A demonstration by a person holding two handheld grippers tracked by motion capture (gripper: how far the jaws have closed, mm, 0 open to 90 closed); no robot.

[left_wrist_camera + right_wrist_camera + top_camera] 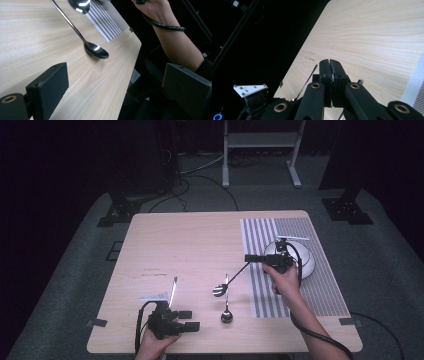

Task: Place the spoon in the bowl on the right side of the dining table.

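High view: the right gripper (pixel 248 258) is seen above the near left edge of the striped mat (pixel 325 290), its jaws pressed together on the handle end of a spoon (pixel 218 291). The spoon hangs down and to the left from the jaws, with its bowl low over the table (pixel 190 245); whether the bowl touches the wood cannot be told. In the right gripper view the pads are seen closed with no gap.

A second spoon (pixel 226 316) lies flat on the table just beside the held one, bowl toward the near edge. A thin utensil (pixel 173 291) lies farther left. The left gripper (pixel 195 319) rests at the near edge with its jaws spread and nothing between them.

The step in hand is judged to be the lift and carry of the held spoon, probably toward the white dish (pixel 307 262) on the mat to the right. For the next move, the pinch is to be kept firm, since the spoon is gripped only at its end and may swing. The bowl is to be raised clear of the second spoon before it is carried right.
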